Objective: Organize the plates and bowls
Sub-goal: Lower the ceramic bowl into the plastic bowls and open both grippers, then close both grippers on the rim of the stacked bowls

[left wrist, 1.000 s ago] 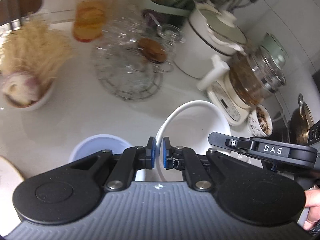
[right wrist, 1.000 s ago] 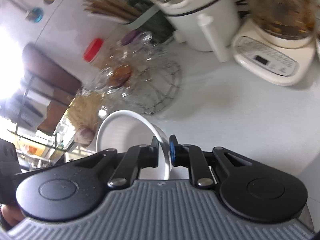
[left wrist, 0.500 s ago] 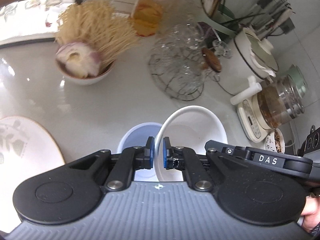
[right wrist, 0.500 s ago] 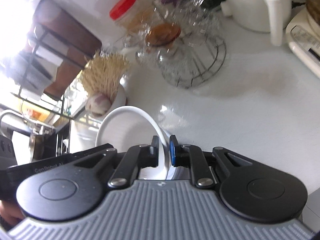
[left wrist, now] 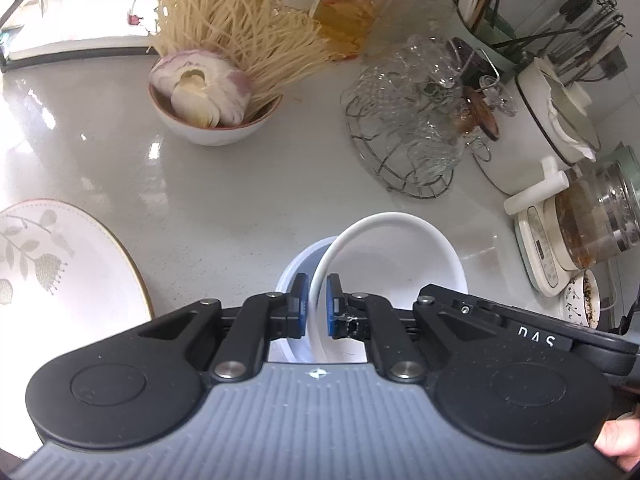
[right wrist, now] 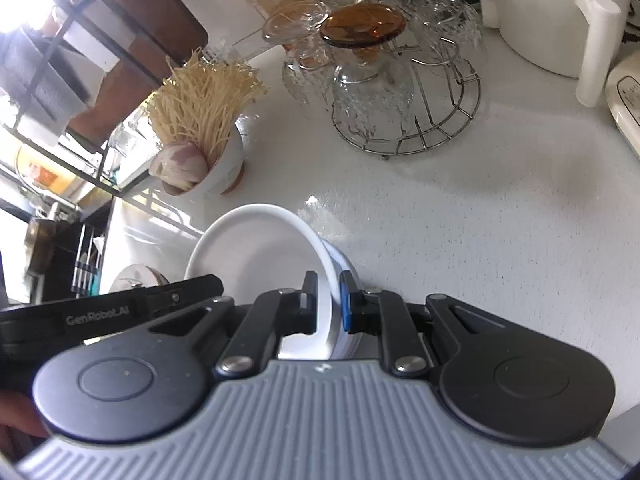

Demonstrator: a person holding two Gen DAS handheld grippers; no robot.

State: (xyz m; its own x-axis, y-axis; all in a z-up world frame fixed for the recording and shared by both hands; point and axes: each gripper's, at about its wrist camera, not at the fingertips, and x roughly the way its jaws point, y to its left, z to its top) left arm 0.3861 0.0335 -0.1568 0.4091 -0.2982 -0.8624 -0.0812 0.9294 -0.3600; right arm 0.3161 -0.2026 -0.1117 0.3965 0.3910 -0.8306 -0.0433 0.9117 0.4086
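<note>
Plate (left wrist: 60,264) with a leaf pattern and gold rim lies at the far left edge of the counter (left wrist: 240,184), cut off by the left-wrist view, well apart from the bowls. Behind it, bare counter runs back to a bowl of noodles and onion (left wrist: 212,96), with a red-lidded jar (left wrist: 352,4) behind that.

In the middle, the left gripper (left wrist: 314,308) pinches the left rim of the white bowl (left wrist: 400,264), one blue pad on each side of the wall. The white bowl sits tilted over a pale blue bowl (left wrist: 298,276), whose rim shows just beyond the white one on the left. The right gripper (right wrist: 328,304) clamps the opposite rim of the same white bowl (right wrist: 256,256), its fingers pressed against the wall inside and out. Open counter surrounds the two bowls in front and to the right.

Farther right, a wire rack of upturned glasses (left wrist: 412,136) stands near, then a white pot (left wrist: 548,120), and a glass kettle (left wrist: 592,216) on its base close to the right edge of the counter.
</note>
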